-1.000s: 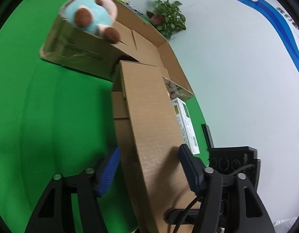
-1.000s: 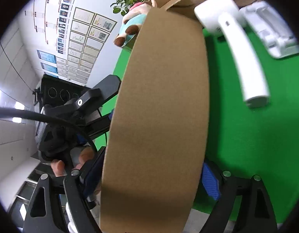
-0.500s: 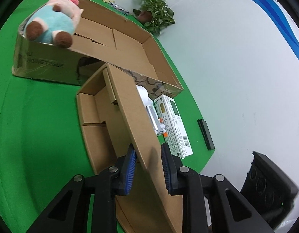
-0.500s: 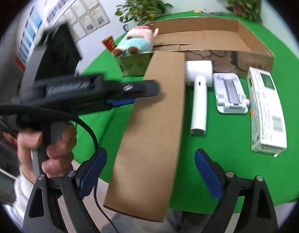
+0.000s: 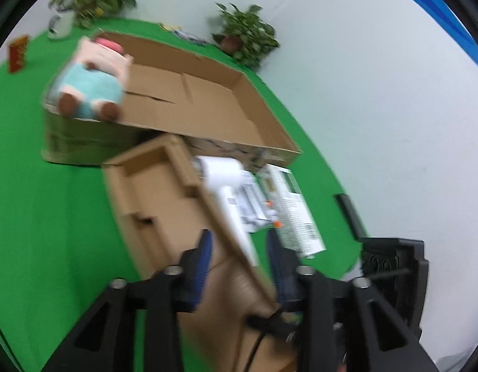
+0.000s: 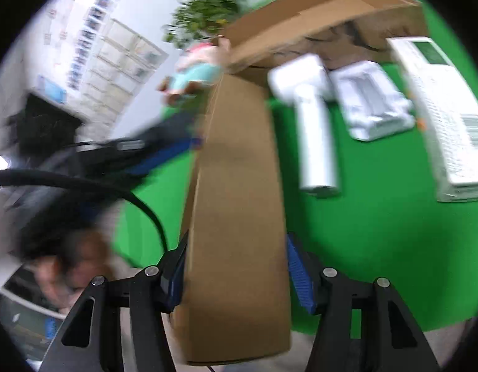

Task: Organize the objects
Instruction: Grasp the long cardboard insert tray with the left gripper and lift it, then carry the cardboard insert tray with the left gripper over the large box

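A small open cardboard box (image 5: pixel 164 204) lies on the green table (image 5: pixel 31 210), its long axis running straight away from both tools. The left gripper (image 5: pixel 239 260) straddles the box's right side wall, blue pads (image 5: pixel 204 257) standing apart on either side of the thin edge, not visibly pressing it. The right gripper (image 6: pixel 235 276) faces the box's outer wall (image 6: pixel 239 217) end-on, its pads set wide at either edge of the panel; whether they touch it cannot be told (both views are smeared by motion). Ahead of the right gripper and to its right lie a white handheld device (image 6: pixel 313 130), a white stand (image 6: pixel 372 108) and a white carton (image 6: pixel 446 114). Beyond sits a large shallow cardboard tray (image 5: pixel 207 105) with a plush toy (image 5: pixel 93 83) on its near-left corner. The small box's near end is cut off by the frame.
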`<state>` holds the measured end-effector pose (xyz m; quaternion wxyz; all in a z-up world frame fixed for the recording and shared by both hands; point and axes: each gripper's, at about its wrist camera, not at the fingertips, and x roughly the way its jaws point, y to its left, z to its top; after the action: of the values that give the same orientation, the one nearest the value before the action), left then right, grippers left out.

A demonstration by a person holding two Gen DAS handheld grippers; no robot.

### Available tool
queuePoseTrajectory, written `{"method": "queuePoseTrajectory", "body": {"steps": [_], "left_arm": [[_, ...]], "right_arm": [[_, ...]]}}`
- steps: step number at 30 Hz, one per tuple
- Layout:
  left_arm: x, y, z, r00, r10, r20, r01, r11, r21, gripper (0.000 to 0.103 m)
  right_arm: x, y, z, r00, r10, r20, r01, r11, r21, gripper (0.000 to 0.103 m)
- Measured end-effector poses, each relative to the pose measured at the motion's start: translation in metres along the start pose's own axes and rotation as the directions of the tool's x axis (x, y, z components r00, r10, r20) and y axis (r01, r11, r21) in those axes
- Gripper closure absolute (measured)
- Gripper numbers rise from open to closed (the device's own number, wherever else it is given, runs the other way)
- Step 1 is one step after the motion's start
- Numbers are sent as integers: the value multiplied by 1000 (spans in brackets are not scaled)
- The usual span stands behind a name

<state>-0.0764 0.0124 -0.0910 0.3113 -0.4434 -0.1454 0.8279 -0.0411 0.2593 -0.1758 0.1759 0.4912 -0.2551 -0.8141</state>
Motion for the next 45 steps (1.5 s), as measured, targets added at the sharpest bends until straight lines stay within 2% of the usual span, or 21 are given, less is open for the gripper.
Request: {"method": "queuePoseTrajectory", "body": {"steps": [1, 3, 4, 7, 9, 10, 11, 13, 15, 16, 17, 22, 25, 27, 29, 32, 37, 45], "left_arm": [[-6, 3, -2, 999, 27, 17, -27, 1000, 1, 47], [-19, 11, -6, 994, 93, 55, -92, 996, -4, 38], [-22, 15, -8, 992, 109, 57, -108, 994, -8, 38], [-18, 25, -11, 993, 118, 24, -117, 993, -27, 38], [1, 26, -11, 992, 129, -8, -129, 991, -37, 38], [6, 28, -13, 990, 141, -19, -141, 989, -40, 40], [11, 30, -15, 988, 151, -26, -152, 987, -41, 40], [11, 35, -20, 986, 163, -27, -164, 986, -41, 40], [9, 42, -24, 984, 179, -25, -180, 983, -45, 40], [8, 44, -25, 981, 193, -28, -195, 980, -43, 40], [11, 46, -27, 978, 204, -33, -205, 978, -38, 41], [30, 42, -31, 969, 230, -88, -229, 973, 23, 66], [38, 42, -32, 963, 251, -104, -249, 968, 30, 73], [39, 44, -33, 960, 261, -100, -260, 965, 15, 75], [39, 44, -34, 961, 258, -98, -258, 966, 8, 76], [39, 39, -35, 959, 266, -95, -266, 964, 18, 82], [38, 34, -39, 956, 275, -101, -274, 962, 22, 84], [29, 21, -51, 944, 310, -115, -306, 950, 52, 86]], "right_arm": [[0, -8, 0, 1000, -29, 3, 29, 999, 14, 45], [-4, -15, 1, 998, -51, 21, 51, 998, 21, 39], [-10, -15, 2, 997, -70, 42, 70, 998, 6, 34], [-17, -8, 7, 991, -105, 85, 111, 992, -67, 34], [-13, -4, 11, 988, -124, 90, 132, 987, -88, 42], [-9, 0, 11, 987, -134, 85, 143, 984, -105, 57], [-3, 6, 10, 987, -147, 71, 155, 980, -127, 64], [4, 22, 4, 987, -152, 46, 158, 972, -176, 64], [8, 35, -3, 995, -94, 13, 95, 971, -218, 64], [7, 38, -4, 996, -87, 21, 89, 971, -221, 64], [7, 39, -3, 992, -118, 43, 125, 967, -221, 64], [14, 38, 13, 967, -242, 72, 252, 943, -217, 64], [21, 37, 16, 956, -277, 95, 292, 931, -219, 66], [24, 38, 19, 949, -296, 112, 314, 923, -221, 72], [30, 44, 23, 945, -302, 125, 324, 914, -243, 82], [37, 51, 25, 941, -309, 136, 336, 903, -268, 91], [36, 54, 19, 932, -323, 162, 357, 894, -269, 92], [29, 55, 2, 935, -303, 183, 339, 915, -219, 93]]}}
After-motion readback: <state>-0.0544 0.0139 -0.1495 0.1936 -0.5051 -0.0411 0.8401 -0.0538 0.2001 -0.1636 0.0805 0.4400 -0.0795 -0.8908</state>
